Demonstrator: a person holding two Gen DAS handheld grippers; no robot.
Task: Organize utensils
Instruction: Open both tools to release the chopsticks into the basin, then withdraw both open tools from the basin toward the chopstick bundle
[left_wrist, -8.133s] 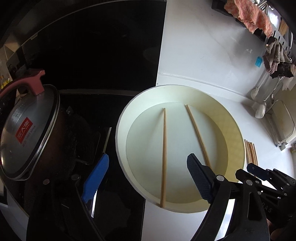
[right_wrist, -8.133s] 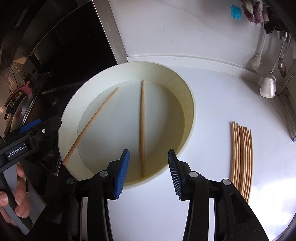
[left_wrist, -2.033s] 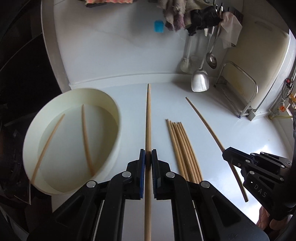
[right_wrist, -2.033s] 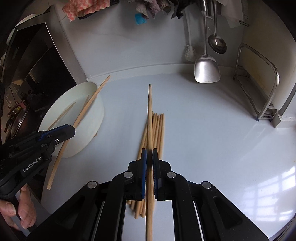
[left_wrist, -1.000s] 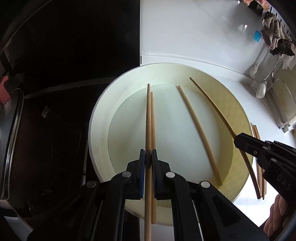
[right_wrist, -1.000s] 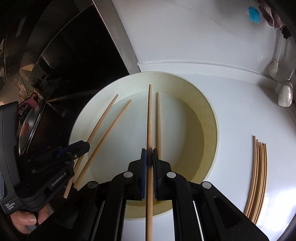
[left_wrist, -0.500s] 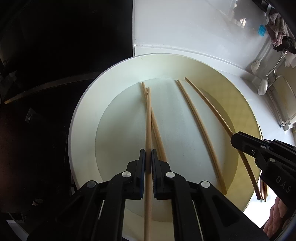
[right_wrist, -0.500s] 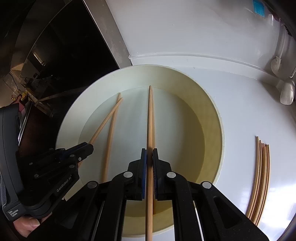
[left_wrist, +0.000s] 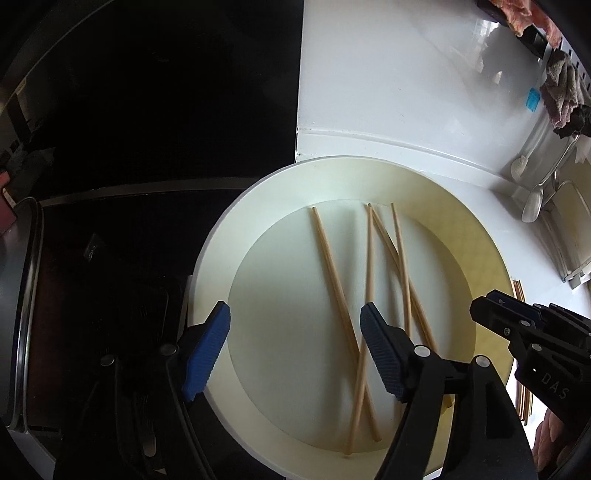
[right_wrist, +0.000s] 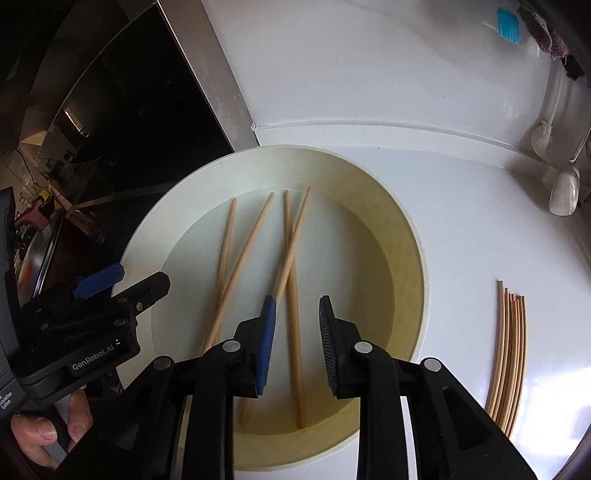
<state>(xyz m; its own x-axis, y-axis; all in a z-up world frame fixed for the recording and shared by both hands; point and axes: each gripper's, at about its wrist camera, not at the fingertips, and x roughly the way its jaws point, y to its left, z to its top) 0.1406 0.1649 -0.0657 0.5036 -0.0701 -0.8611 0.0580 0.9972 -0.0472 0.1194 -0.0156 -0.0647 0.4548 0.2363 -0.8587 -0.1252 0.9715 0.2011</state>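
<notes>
A round cream basin (left_wrist: 218, 266) (right_wrist: 406, 236) holds several wooden chopsticks (left_wrist: 332, 273) (right_wrist: 226, 240) that lie loose and crossed on its bottom. My left gripper (left_wrist: 295, 347) hangs over the basin's near side, its jaws opening wide with nothing pressed between the blue pads. My right gripper (right_wrist: 297, 343) hovers over the basin's near edge, its jaws opening a little. One chopstick lies below the gap, untouched by the pads. A bundle of chopsticks (right_wrist: 509, 362) rests on the white counter right of the basin.
A black cooktop (left_wrist: 147, 147) fills the left, with a lidded pot (left_wrist: 18, 295) at its edge. A white spoon (right_wrist: 563, 192), a brush and cloths (left_wrist: 561, 96) hang at the back right, beside a metal rack (left_wrist: 576, 236). A hand (right_wrist: 44, 435) grips the left tool.
Both grippers were shut on a chopstick each over the basin. Now both jaws have parted and those two chopsticks lie in the basin with the others.
</notes>
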